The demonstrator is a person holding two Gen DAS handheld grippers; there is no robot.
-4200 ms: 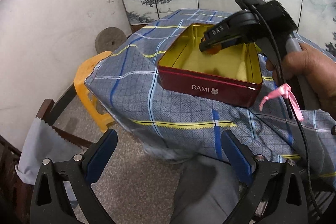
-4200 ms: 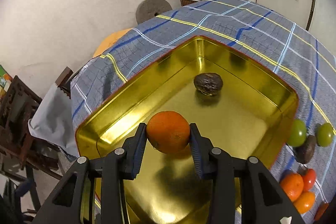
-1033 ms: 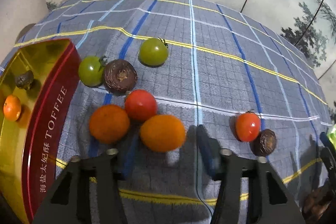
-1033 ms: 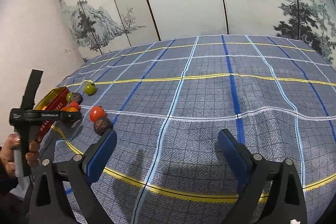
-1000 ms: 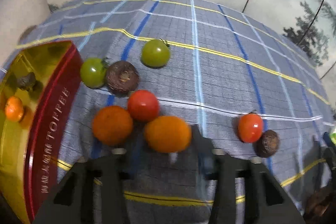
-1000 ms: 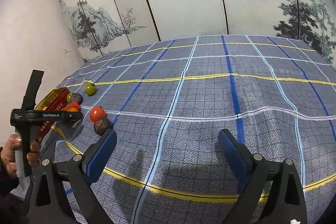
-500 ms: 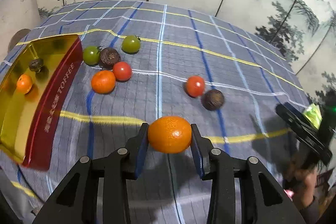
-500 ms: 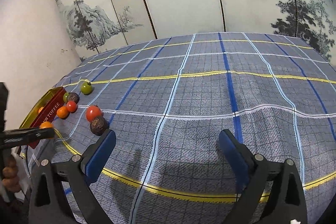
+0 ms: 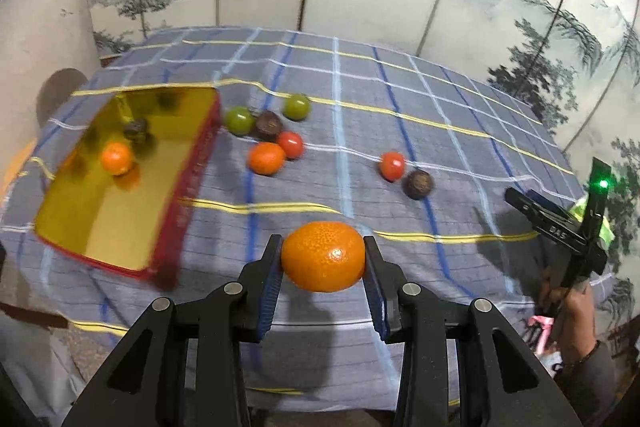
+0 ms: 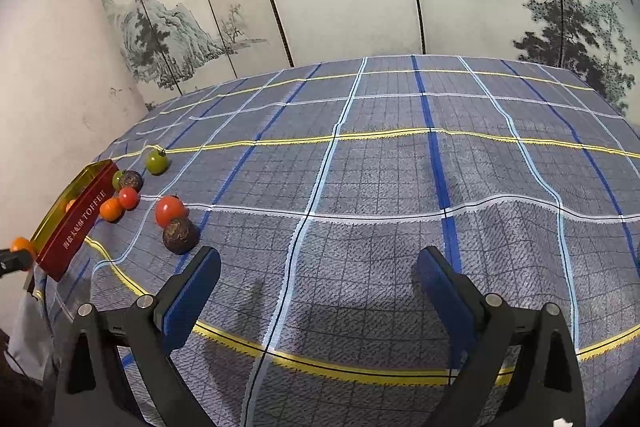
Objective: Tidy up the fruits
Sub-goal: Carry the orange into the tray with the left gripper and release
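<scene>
Fruits: two in tin [image 9: 176, 211], seven on cloth [image 9: 400, 107]; our left gripper [image 9: 323, 267] clamps orange [image 9: 323, 255], right gripper [image 10: 316, 283] wide, empty.

The left gripper [image 9: 323, 263], empty a second ago, now grips an orange [image 9: 323, 255] lifted clear of the table [image 9: 460, 131], nearer the tin [image 9: 176, 211].
</scene>
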